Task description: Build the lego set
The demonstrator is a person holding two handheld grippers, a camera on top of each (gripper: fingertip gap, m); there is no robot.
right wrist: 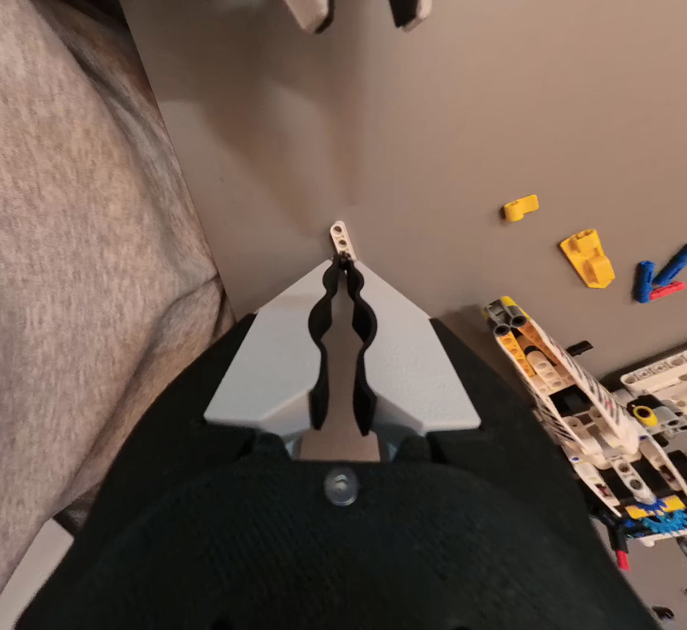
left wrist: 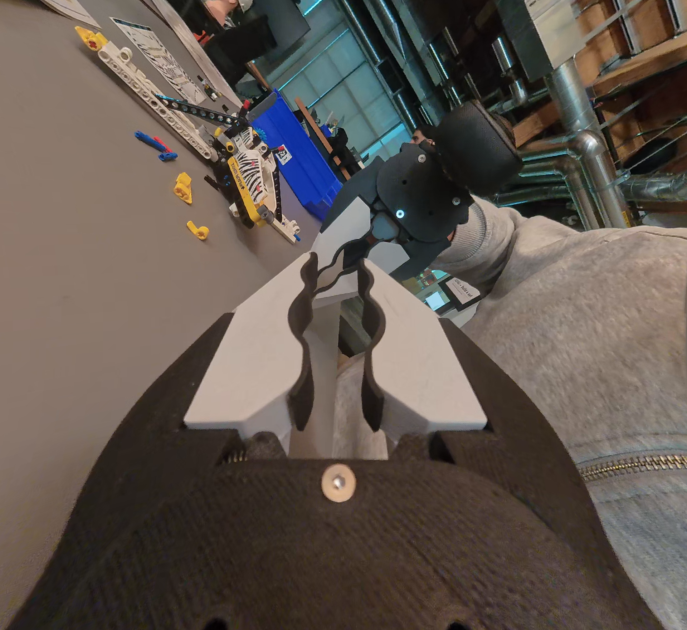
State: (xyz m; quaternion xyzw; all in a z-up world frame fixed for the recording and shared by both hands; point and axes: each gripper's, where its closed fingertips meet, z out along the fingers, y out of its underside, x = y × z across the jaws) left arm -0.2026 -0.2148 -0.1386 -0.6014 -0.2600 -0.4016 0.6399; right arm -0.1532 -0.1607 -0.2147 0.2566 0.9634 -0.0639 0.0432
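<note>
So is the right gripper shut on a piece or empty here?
Shut on a piece: the right gripper pinches a small white beam at its fingertips, the beam's holed end sticking out past them above the grey table.

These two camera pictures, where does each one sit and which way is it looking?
Left wrist view: sits on the left gripper, open, looking across the grey table toward the right gripper; a grey sleeve shows.
Right wrist view: sits on the right gripper, looking down at the table, shut on a small white beam; grey clothing at left.
Shared: the partly built lego model, the yellow pieces, and each other's gripper.
</note>
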